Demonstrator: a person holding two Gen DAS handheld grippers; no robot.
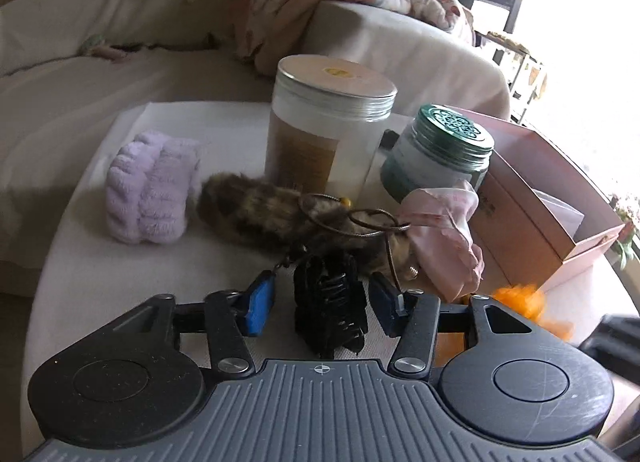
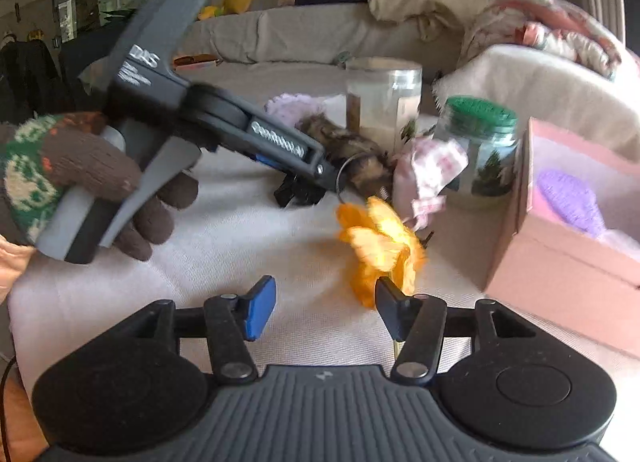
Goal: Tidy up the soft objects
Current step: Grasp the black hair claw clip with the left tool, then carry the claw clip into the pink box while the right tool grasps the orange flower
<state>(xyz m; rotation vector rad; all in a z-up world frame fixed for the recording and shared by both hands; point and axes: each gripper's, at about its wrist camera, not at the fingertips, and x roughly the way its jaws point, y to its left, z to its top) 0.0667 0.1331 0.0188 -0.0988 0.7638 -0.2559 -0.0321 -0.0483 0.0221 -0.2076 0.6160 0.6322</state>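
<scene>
Pink box (image 2: 560, 262) sits at the table's right edge, a purple knit piece (image 2: 568, 202) inside. Left gripper (image 1: 322, 302), jaws spread, straddles the black hair claw (image 1: 330, 310), pads apart from it. Right gripper (image 2: 326, 302) gapes, orange scrunchie (image 2: 380, 242) against its right pad.

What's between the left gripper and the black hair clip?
Nothing visible. The hair clip already sits between the left gripper's open fingers, pads not pressing it. Fur scrunchie and hair ties lie beyond it.

Blown-out window glare, fisheye-bent edges, slight blur
</scene>
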